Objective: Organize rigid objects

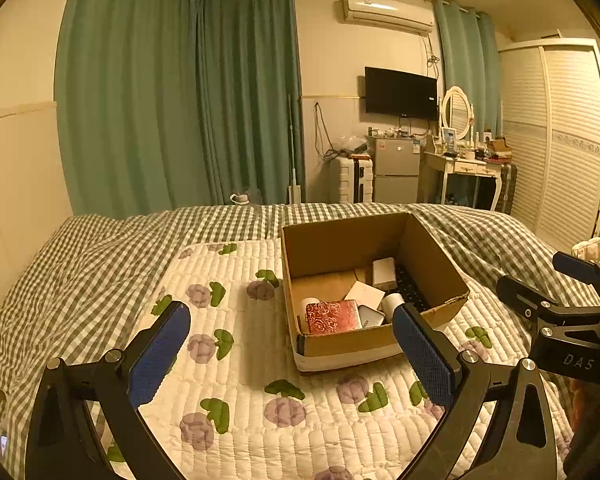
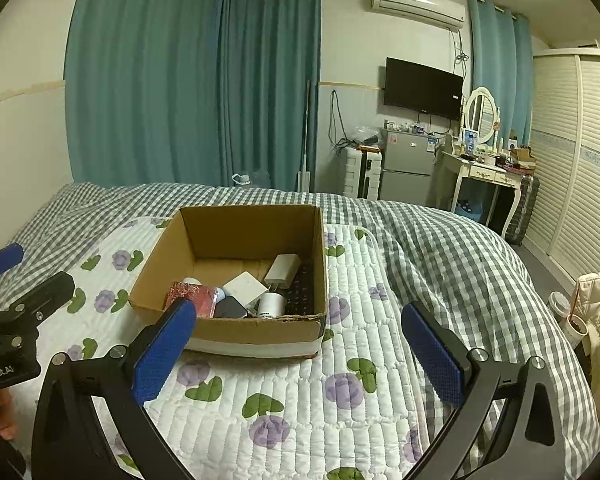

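Note:
An open cardboard box sits on the floral quilted mat on the bed. Inside it lie a red patterned box, a white cylinder, a white adapter, a flat white card, a dark keyboard and a dark case. My left gripper hovers open, empty, just in front of the box. My right gripper also hangs open and empty, right of the left one.
A grey checked duvet covers the bed around the mat. Beyond the bed stand green curtains, a small fridge, a dressing table and a wardrobe. A cream quilted item lies at the right bed edge.

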`<state>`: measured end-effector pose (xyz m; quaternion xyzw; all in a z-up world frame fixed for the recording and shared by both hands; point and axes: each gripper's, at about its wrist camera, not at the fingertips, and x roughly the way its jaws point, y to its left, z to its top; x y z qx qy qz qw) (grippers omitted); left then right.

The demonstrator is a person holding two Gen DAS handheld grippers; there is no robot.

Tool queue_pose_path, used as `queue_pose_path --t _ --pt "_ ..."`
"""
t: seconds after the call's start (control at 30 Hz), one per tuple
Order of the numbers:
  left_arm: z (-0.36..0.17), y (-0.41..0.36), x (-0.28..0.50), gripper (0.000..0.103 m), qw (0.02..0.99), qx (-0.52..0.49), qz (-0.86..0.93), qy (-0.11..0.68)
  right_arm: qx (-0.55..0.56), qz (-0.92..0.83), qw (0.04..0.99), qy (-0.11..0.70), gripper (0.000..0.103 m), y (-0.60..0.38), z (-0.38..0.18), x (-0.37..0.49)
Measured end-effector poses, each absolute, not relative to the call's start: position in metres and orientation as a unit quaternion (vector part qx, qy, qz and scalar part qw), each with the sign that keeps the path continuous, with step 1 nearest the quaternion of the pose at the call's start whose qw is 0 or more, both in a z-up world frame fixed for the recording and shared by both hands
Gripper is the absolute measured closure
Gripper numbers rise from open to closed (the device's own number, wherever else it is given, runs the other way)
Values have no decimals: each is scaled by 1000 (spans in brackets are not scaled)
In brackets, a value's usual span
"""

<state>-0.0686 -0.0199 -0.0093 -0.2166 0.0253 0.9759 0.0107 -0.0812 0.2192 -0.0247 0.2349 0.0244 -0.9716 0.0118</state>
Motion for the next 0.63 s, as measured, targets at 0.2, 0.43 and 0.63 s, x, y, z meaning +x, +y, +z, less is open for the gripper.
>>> queue_pose_path --t 0.2,0.43,0.63 --pt "-10 -18 -68 0 13 -218 975 26 235 -972 11 26 0 220 -25 -81" --pt "-11 -18 -69 0 14 -223 974 28 234 -972 9 24 0 223 -24 -79" --pt "-12 -23 -71 0 14 -228 973 17 240 -970 9 25 0 222 -27 -81"
